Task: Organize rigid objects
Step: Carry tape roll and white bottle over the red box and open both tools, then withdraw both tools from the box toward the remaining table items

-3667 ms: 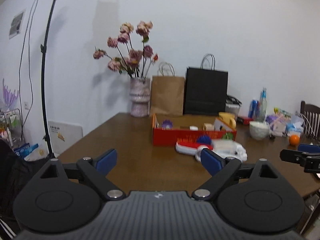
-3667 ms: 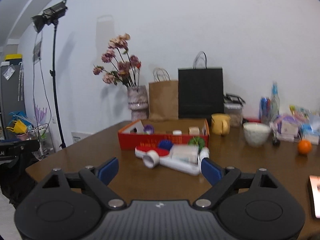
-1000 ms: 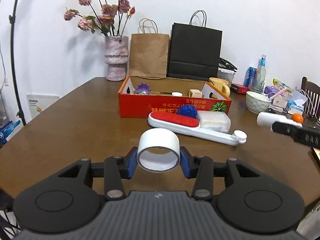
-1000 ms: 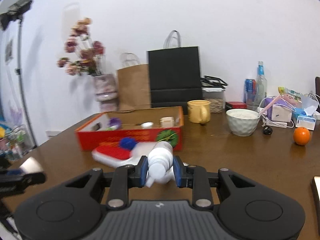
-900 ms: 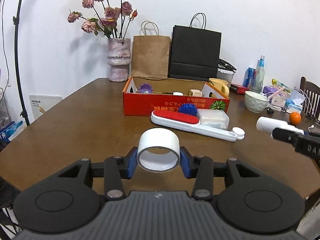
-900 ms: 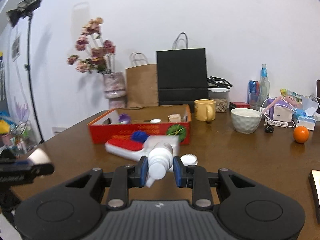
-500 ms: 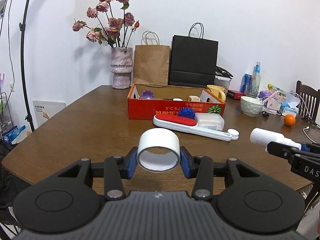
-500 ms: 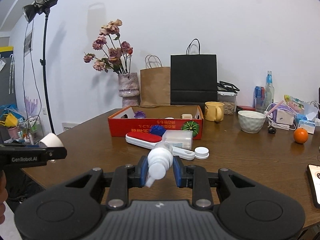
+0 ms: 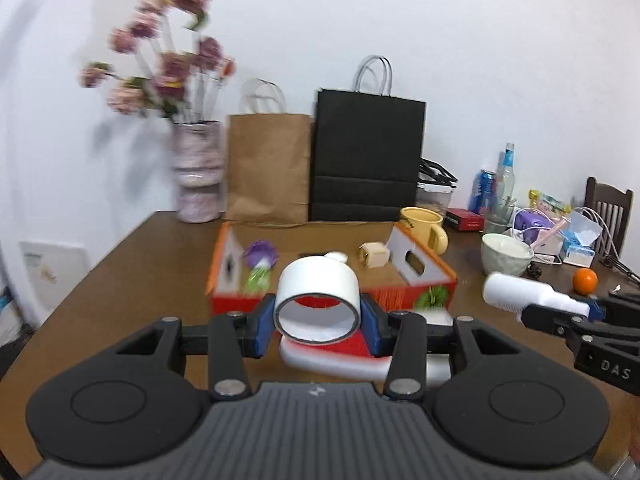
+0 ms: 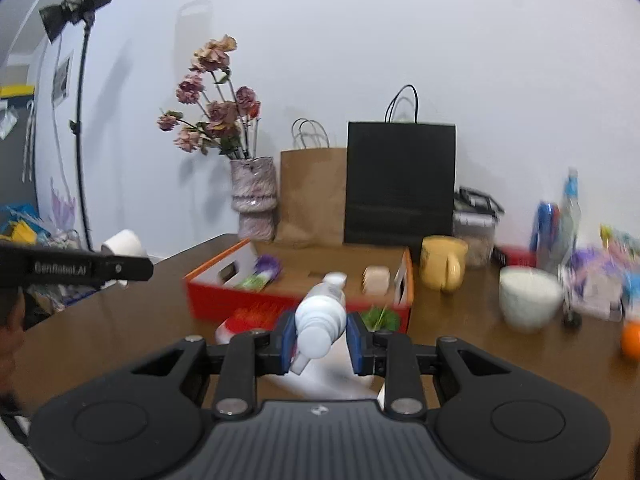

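My left gripper (image 9: 318, 326) is shut on a white tape roll (image 9: 318, 294), held in the air just in front of the red cardboard box (image 9: 236, 300). My right gripper (image 10: 321, 338) is shut on a white plastic bottle (image 10: 321, 316), also raised near the box's front wall (image 10: 224, 300). In the left wrist view the bottle (image 9: 516, 292) and the right gripper show at the right edge. Inside the box lie a purple toy (image 9: 261, 254), a small wooden block (image 9: 374, 255) and a white cap. A red-and-white brush (image 9: 332, 356) lies on the table below the tape roll.
Behind the box stand a vase of flowers (image 9: 198, 176), a brown paper bag (image 9: 268, 168) and a black paper bag (image 9: 366, 160). A yellow mug (image 9: 426, 226), a white bowl (image 9: 506, 254), an orange (image 9: 585, 281), bottles and clutter fill the right side of the brown table (image 9: 132, 280).
Both grippers have moved forward and up toward the red box, still holding the tape roll and the bottle. The box now looks much closer and the brush lies under the left gripper.
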Demonstrator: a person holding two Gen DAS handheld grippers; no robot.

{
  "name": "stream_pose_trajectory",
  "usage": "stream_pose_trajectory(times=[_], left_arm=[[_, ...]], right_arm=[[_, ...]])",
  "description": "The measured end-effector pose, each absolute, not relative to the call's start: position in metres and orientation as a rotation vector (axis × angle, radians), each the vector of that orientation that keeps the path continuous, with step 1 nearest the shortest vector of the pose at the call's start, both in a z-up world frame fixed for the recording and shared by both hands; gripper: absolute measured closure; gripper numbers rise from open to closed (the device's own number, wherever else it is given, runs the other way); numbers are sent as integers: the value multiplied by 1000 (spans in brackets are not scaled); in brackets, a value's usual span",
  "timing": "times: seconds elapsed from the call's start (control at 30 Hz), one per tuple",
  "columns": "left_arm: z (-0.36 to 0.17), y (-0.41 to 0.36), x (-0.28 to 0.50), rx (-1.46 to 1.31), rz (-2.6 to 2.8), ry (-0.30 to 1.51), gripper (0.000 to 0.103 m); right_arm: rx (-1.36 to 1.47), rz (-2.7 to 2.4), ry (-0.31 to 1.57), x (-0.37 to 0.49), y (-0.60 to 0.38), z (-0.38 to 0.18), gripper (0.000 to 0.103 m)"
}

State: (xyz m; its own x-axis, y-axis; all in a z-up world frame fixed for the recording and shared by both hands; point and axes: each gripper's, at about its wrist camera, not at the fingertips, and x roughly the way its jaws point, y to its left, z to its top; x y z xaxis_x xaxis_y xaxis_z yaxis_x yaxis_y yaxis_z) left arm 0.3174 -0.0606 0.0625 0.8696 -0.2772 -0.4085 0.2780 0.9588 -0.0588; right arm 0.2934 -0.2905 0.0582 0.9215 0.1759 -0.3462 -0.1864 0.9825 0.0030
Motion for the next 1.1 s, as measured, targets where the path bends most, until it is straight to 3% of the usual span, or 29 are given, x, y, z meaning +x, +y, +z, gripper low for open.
stream_pose_trajectory(times=[0.2, 0.47, 0.63, 0.7, 0.77, 0.9, 1.03, 1.1], left_arm=[[58, -78, 485, 4, -360, 641, 59], [-5, -98, 642, 87, -300, 910, 59], [-32, -113, 669, 135, -274, 953, 55], [-34, -113, 675, 112, -278, 954, 42], [-33, -112, 677, 77, -285, 956, 40], [-12, -109, 662, 76, -289, 885, 30], [22, -105, 633, 95, -299, 828, 27], [44, -101, 615, 93, -300, 798, 26]], right_arm=[[-122, 179, 482, 433, -293, 59, 77], [-295, 125, 693, 560, -282, 6, 76], [-415, 108, 751, 590, -271, -20, 77], [-437, 105, 764, 596, -268, -26, 70], [-440, 119, 770, 596, -267, -28, 59], [-436, 126, 758, 588, -269, -17, 54], [-424, 152, 730, 566, -274, 11, 35], [-433, 159, 710, 550, -273, 27, 35]])
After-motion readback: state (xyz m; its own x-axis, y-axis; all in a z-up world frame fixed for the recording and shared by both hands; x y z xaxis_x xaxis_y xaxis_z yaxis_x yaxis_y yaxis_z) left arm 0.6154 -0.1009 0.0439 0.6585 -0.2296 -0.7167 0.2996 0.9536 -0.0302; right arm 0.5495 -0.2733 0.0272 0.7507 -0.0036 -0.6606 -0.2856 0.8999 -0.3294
